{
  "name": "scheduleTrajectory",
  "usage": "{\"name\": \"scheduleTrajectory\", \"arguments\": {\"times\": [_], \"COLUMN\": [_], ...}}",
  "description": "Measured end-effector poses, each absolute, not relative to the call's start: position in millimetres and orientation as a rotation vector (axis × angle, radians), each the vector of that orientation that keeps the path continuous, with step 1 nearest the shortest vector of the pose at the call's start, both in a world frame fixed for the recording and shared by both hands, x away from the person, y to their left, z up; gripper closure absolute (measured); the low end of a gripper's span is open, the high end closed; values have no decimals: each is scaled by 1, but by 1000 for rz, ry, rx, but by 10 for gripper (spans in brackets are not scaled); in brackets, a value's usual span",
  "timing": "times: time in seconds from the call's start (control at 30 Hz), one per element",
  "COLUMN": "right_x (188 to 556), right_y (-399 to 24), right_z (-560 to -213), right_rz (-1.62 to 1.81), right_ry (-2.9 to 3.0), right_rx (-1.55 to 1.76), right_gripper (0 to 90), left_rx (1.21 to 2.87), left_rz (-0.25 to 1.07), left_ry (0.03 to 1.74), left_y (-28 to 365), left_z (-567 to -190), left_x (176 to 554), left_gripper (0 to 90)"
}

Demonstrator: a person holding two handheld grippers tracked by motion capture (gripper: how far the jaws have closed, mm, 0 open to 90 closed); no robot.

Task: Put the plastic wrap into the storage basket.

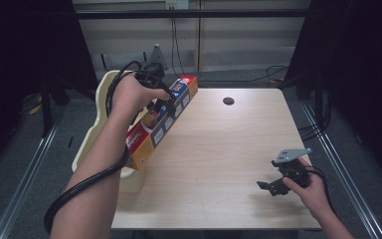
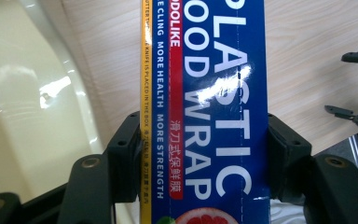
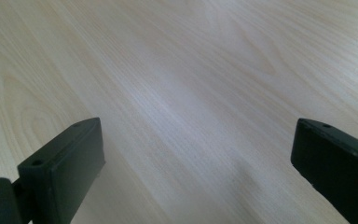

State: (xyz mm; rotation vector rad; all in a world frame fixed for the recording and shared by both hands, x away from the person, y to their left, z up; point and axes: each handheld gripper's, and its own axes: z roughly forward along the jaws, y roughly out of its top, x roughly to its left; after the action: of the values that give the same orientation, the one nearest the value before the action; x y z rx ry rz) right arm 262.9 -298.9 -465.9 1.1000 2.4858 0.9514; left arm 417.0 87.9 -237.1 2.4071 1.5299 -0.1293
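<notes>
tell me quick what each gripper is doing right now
left gripper: shut on the plastic food wrap box.
right gripper: open, holding nothing, over the wooden table.

I see a light wooden table [image 1: 214, 149] with a small dark round hole [image 1: 228, 101] near its far edge. The floor [image 1: 25, 164] is grey, with shiny metal rails [image 1: 345, 172] on both sides. Black curtains [image 1: 25, 50] hang left and right — very dark. Behind is a pale wall [image 1: 238, 40], and black cables [image 1: 176, 45] hang down it.

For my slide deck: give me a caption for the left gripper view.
Left gripper shut on a long blue plastic-wrap box, above the pale wooden table beside a cream tray.
</notes>
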Motion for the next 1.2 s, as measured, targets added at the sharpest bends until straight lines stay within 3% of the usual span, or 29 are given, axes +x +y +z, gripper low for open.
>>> {"name": "scheduleTrajectory", "arguments": {"times": [1.2], "right_x": [263], "right_y": [-301], "right_z": [-464], "right_rz": [978], "right_ry": [2486], "right_rx": [1115], "right_gripper": [25], "left_rx": [2303], "left_rz": [-65], "left_ry": [1656], "left_y": [138], "left_z": [-209], "left_x": [413], "left_gripper": [407]}}
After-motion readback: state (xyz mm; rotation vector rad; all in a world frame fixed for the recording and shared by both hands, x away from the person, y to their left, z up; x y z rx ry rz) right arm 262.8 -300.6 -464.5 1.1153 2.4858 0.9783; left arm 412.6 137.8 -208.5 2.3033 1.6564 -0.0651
